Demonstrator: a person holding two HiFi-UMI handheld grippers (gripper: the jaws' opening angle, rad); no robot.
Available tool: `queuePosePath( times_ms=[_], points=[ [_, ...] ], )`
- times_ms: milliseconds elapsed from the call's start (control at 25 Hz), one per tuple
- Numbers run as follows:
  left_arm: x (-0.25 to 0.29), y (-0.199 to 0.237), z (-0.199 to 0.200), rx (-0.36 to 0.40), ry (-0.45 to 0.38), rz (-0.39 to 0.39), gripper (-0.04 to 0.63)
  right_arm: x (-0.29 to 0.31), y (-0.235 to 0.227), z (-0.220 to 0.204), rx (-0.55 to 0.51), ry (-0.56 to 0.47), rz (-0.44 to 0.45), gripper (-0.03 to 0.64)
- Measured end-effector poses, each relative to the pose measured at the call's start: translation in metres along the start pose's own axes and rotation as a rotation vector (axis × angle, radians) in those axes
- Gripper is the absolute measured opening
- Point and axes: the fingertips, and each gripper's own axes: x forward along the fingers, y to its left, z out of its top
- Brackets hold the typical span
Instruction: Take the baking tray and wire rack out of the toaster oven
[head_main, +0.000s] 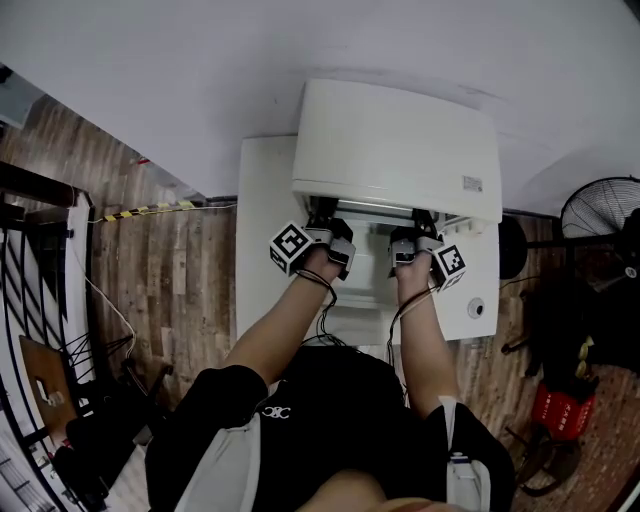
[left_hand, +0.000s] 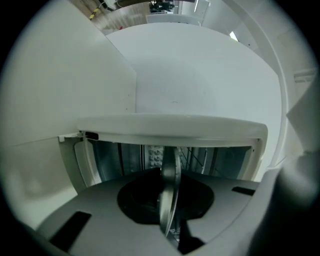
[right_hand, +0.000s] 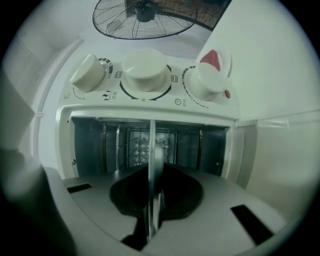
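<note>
From the head view, a white toaster oven (head_main: 400, 140) sits at the far side of a white table (head_main: 262, 230), its mouth facing the person. Both forearms stretch out towards it. The left gripper (head_main: 323, 214) and the right gripper (head_main: 424, 220) are side by side at the oven's opening, left and right of its middle, their marker cubes turned outward. A standing fan (head_main: 600, 215) is on the wooden floor well off to the right. In the left gripper view, the picture is rolled onto its side. The grey fingers (left_hand: 100, 205) have come together on a thin sheet-metal edge, which looks like the rim of the baking tray (left_hand: 170, 200). The rim is seen edge-on and pinched between the pads at the mouth of the oven. Past it, in the dark cavity, a few thin wires of the wire rack (left_hand: 194, 157) show against the back wall. The right gripper view is rolled the same way. Its fingers (right_hand: 240, 200) are likewise closed down on that metal rim, with almost no gap. The rack's wires appear again deeper inside. Three white knobs (right_hand: 145, 70) run in a row beside the opening, with the fan beyond them.
</note>
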Motion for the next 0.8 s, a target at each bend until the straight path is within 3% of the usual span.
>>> queuePosePath(
  times_ms=[360, 800],
  points=[
    [-0.042, 0.003, -0.014, -0.006, -0.022, -0.003, 0.041, -0.039, -0.005, -0.009, 0.007, 0.043, 0.012, 0.017],
    [-0.138, 0.005, -0.06, -0.003, -0.052, 0.03, 0.04, -0.137, -0.015, -0.018, 0.024, 0.101, -0.015, 0.015]
  ],
)
